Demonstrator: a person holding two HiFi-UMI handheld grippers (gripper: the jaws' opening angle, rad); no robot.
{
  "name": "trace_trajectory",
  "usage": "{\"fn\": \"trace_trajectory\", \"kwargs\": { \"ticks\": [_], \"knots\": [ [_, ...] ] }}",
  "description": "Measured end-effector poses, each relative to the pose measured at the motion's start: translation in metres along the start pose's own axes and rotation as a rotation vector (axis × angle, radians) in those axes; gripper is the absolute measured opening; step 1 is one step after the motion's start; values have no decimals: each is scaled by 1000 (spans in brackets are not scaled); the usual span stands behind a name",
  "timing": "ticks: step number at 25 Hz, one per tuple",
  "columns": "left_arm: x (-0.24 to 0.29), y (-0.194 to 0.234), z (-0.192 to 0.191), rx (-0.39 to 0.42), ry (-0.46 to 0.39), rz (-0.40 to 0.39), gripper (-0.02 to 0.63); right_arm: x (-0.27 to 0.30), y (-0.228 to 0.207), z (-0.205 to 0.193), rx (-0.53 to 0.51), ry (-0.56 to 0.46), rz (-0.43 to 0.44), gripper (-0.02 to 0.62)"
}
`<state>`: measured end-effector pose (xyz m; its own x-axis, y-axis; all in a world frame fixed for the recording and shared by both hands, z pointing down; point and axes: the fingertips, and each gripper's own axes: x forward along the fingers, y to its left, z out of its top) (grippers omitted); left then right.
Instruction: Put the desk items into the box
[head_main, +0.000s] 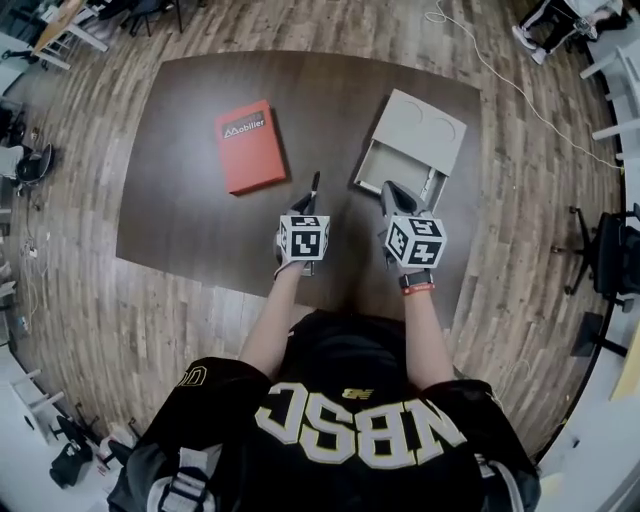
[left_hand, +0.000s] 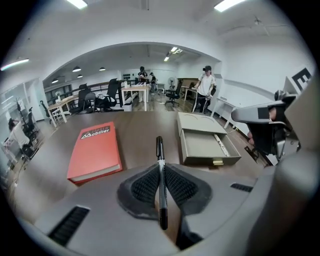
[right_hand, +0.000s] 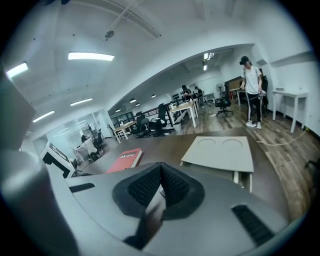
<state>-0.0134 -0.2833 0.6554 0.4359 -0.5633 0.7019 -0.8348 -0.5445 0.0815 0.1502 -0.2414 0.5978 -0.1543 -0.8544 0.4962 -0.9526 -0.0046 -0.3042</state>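
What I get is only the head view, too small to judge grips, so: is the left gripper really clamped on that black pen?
Observer: Yes. In the left gripper view, the left gripper has its pads pressed on the black pen. The pen lies along the jaws, with one end sticking out in front.
Operator: And the right one?
Observer: The right gripper is shut, with nothing between its jaws.
Operator: Is the drawer empty?
Observer: No. The open drawer of the beige box holds a slim white pen-like item along one side.
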Motion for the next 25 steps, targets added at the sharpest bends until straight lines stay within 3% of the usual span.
{"fn": "trace_trajectory", "kwargs": {
  "ticks": [10,16,25],
  "knots": [
    [28,-77,66,320,-37,-283,49,-22,-52,14,87,-67,-98,8],
    [51,-107,92,433,-47,-371,49,-33,-84,16,131,-84,-153,8],
    [93,-166,88,796,-40,-514,50,-33,-122,2,202,-69,-180,8]
  ]
}}
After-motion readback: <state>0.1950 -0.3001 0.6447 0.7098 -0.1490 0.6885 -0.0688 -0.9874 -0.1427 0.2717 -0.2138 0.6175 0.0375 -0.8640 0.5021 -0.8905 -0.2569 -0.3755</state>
